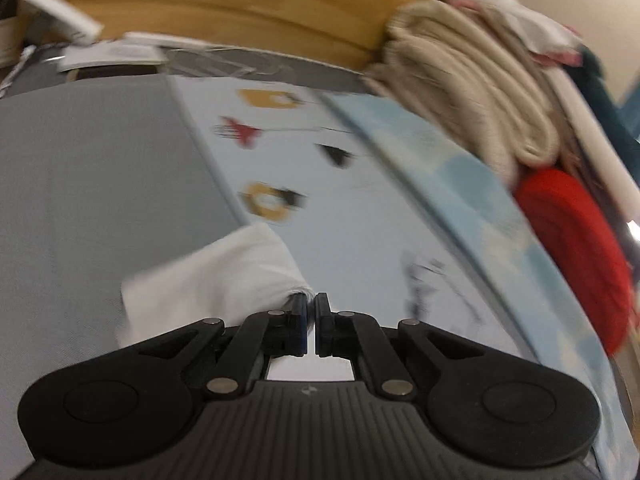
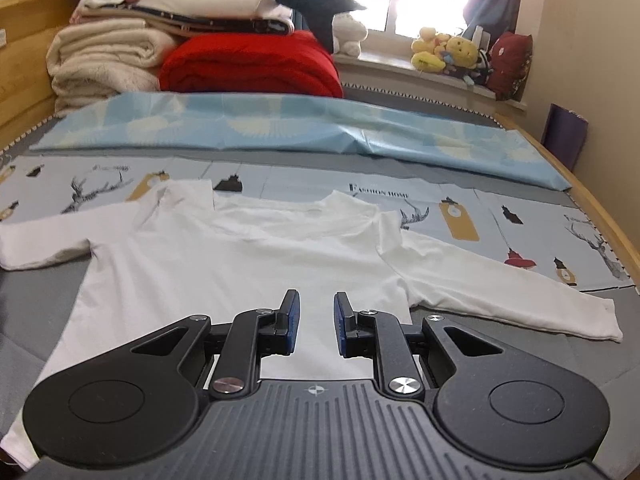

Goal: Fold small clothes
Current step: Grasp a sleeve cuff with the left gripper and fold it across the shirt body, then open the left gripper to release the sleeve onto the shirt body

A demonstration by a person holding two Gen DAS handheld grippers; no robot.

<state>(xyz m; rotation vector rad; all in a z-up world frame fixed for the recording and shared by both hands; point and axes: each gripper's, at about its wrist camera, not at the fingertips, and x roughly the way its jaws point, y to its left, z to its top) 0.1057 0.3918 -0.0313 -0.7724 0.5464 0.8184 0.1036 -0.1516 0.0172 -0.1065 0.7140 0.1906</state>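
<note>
A fold of the white shirt (image 2: 224, 264) is pinched in the left gripper (image 1: 311, 312), jaws clamped together on the cloth. The shirt is spread flat, sleeves out (bed (image 2: 520, 344) beneath). Over its near hem the right gripper (image 2: 316, 322) is held, jaws apart, nothing gripped.

Both rigs look like the same build: the left black plastic two-finger gripper (image 1: 311, 312) and the right black plastic two-finger gripper (image 2: 316, 312) have blue pads inside the fingers, silver pivot screws on the linkage arms, round discs at 4 and 8 o'clock, and a ribbed grey base with a small compass-style mark.
</note>
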